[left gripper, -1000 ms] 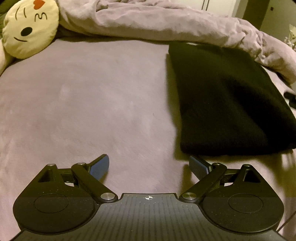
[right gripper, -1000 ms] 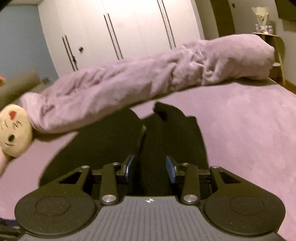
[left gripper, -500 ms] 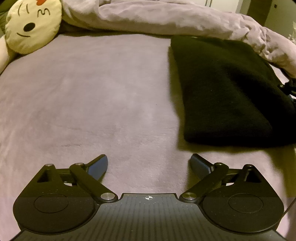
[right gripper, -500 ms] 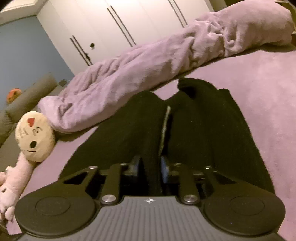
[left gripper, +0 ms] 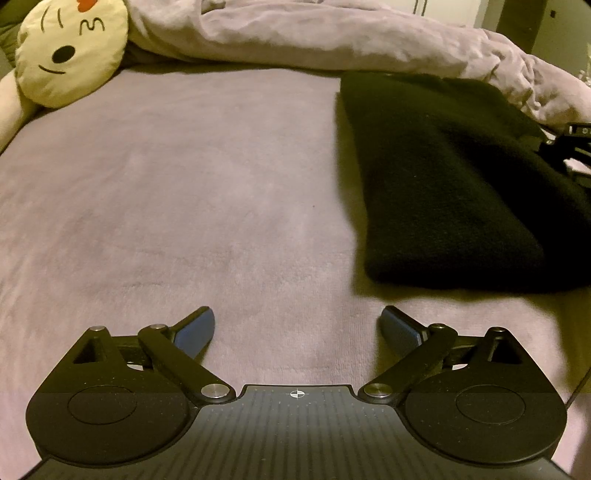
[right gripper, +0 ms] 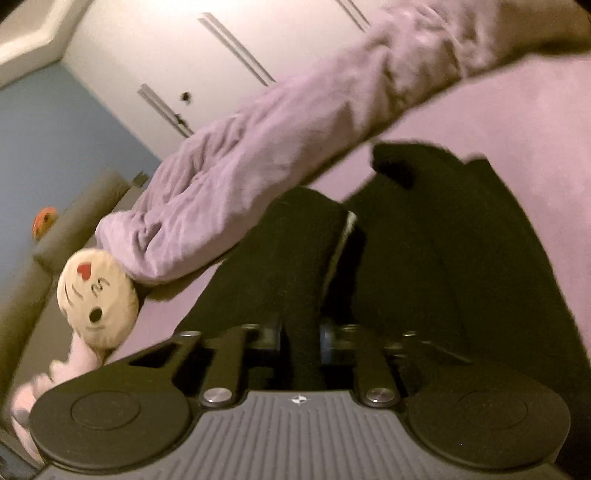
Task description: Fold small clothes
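Our right gripper point(right gripper: 299, 338) has just closed on a fold of the black garment point(right gripper: 424, 266), blurred and partly hidden, on the bed point(left gripper: 184, 192). Our left gripper point(left gripper: 297, 326) hovers wide open, angled down, empty.

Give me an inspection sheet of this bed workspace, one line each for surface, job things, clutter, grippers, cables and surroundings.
Surface: mauve plush bed cover, smooth.
Job's things: black fleece garment, folded, lying flat on the cover's right side.
Clutter: rolled mauve blanket along the far edge; round cream plush toy face at the far left.
Grippers: left gripper open, over bare cover, holding nothing; right gripper has just been closing and is shut on a fold of the black garment.
Cables: thin dark line at the left view's right edge, unclear.
Surroundings: white wardrobe doors, blue wall.
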A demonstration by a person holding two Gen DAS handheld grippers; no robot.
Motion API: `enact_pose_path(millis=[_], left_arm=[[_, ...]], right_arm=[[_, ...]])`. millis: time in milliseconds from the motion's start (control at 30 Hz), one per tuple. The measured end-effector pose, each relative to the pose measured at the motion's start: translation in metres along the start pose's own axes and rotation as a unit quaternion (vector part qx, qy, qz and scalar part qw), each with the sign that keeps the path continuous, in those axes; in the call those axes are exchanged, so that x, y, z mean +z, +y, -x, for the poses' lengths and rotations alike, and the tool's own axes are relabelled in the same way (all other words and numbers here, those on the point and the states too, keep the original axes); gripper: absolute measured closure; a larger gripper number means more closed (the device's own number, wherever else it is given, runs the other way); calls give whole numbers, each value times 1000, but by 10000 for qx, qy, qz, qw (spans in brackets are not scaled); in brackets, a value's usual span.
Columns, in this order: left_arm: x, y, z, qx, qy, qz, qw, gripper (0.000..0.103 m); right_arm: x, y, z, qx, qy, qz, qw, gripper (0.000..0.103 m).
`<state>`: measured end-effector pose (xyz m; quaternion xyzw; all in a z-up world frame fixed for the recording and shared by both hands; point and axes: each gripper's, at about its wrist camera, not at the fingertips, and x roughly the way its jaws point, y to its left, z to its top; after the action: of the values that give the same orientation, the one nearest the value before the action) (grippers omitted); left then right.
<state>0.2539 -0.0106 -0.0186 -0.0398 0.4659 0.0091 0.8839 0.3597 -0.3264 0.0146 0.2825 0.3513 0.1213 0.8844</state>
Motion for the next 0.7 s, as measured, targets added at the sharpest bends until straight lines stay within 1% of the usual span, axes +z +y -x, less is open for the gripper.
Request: enact_pose_path(millis=[33,67,100,167,200,233,267,367,433,467,500,567,600,633,667,700], left_arm=[[0,1,0,-16,3,-2,10000,3],[1,1,1,-28,7,1,10000,3],[1,3,2,-37,16,14,10000,3],[1,5,4,-57,11,38,10000,3],[0,6,5,-53,7,40,10000,3],[0,7,5,-48,8,49,10000,3],[-1,7,4,-57,23,70,10000,3],[-4,9,4,-83,52,133,9999,3],[-5,10,6,-104,56,120,9999,3],[-4,12,6,-104,63,118,9999,3],[-4,14,5,-101,77,124,9998,3],[-2,17,4,-95,100,177,9997,3],[-1,18,4,-91,104,217,9997,3],[-1,18,4,-90,103,240,9996,3],[-1,17,5,-86,103,243,9996,3],[-2,15,6,-75,95,235,9996,3]], right_arm=[[-1,10,5,-98,-105,320,9994,89],[-2,23,12,-278,-299,753,9963,90],[-2,33,19,-382,-483,1048,9926,90],[-5,53,38,-669,-976,1662,9790,90],[-8,60,43,-820,-1117,1860,9727,90],[-11,64,41,-1045,-1055,2078,9668,90],[-15,63,32,-1275,-898,2214,9626,89],[-24,47,0,-1893,-262,2295,9544,85],[-24,39,2,-1815,-358,2114,9597,80],[-21,37,5,-1824,-376,2033,9612,66],[-18,37,9,-1890,-415,1901,9625,50],[-14,34,17,-1976,-562,1715,9635,35],[-11,29,20,-1925,-547,1613,9664,33],[-9,23,19,-1786,-426,1443,9723,33],[-6,14,16,-1667,-268,1191,9784,33],[-3,5,16,-1514,-199,918,9840,33]])
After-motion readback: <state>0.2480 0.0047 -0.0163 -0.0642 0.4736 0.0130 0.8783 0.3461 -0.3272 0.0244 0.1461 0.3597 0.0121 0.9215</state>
